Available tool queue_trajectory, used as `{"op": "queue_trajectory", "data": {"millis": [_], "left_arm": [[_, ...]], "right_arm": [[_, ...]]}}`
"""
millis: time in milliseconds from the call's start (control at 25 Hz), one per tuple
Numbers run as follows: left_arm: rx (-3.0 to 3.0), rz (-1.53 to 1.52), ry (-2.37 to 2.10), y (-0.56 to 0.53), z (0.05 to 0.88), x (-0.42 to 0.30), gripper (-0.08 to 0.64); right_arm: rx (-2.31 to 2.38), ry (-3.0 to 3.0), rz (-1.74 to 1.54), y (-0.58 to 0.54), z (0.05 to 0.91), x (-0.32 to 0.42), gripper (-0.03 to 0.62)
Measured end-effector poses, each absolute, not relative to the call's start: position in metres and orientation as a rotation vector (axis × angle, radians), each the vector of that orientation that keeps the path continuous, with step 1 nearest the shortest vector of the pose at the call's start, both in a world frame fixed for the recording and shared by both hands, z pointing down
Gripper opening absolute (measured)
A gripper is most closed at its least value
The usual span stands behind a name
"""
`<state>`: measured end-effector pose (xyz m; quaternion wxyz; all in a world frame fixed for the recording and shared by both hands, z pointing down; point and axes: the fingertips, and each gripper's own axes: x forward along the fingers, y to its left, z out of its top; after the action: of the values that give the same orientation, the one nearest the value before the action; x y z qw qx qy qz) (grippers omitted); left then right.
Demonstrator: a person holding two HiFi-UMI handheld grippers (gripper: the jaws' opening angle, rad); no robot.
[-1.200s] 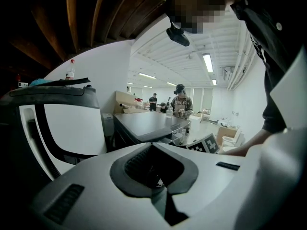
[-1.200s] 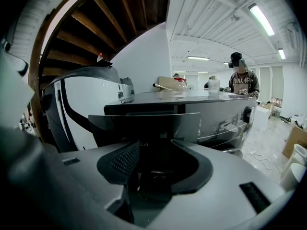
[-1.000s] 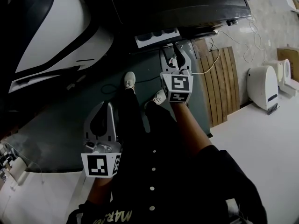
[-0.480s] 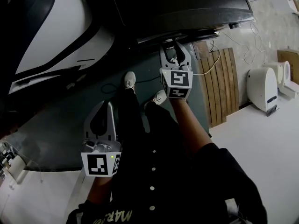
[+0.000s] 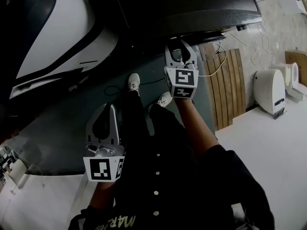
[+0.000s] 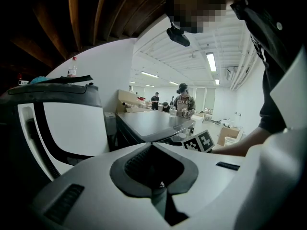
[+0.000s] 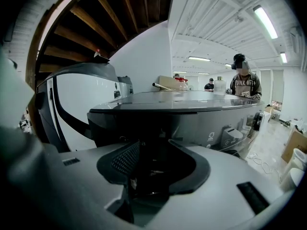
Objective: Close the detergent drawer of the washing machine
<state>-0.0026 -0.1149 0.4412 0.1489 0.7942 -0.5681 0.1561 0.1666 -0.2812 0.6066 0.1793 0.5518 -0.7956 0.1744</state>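
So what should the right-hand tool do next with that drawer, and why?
Probably ease the right gripper back a little from the washing machine. Its shut jaws sit right at the machine's front, and the head view shows nothing sticking out of it, so the push looks done.

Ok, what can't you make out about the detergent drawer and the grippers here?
Detergent drawer: head view, hidden under the washing machine top's overhang and behind the right gripper; right gripper view, lost in shadow.
Whether it is fully shut: cannot tell.
Left gripper view: its own body covers the machine's front.
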Motion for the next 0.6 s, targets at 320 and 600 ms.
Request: {"op": "queue_trajectory", "data": {"millis": [320, 600], "left_arm": [[2.281, 0.453, -1.627, -0.1194, 0.4435, -0.0066, 0.003], [2.278, 0.458, -1.607, -0.1207, 0.4465, -0.0061, 0.003]], "right_arm": [[1.578, -2.237, 0.503, -0.2812, 0.6058, 0.1658, 0.193], [1.586, -2.251, 0.503, -0.2827, 0.6037, 0.1639, 0.196]]}}
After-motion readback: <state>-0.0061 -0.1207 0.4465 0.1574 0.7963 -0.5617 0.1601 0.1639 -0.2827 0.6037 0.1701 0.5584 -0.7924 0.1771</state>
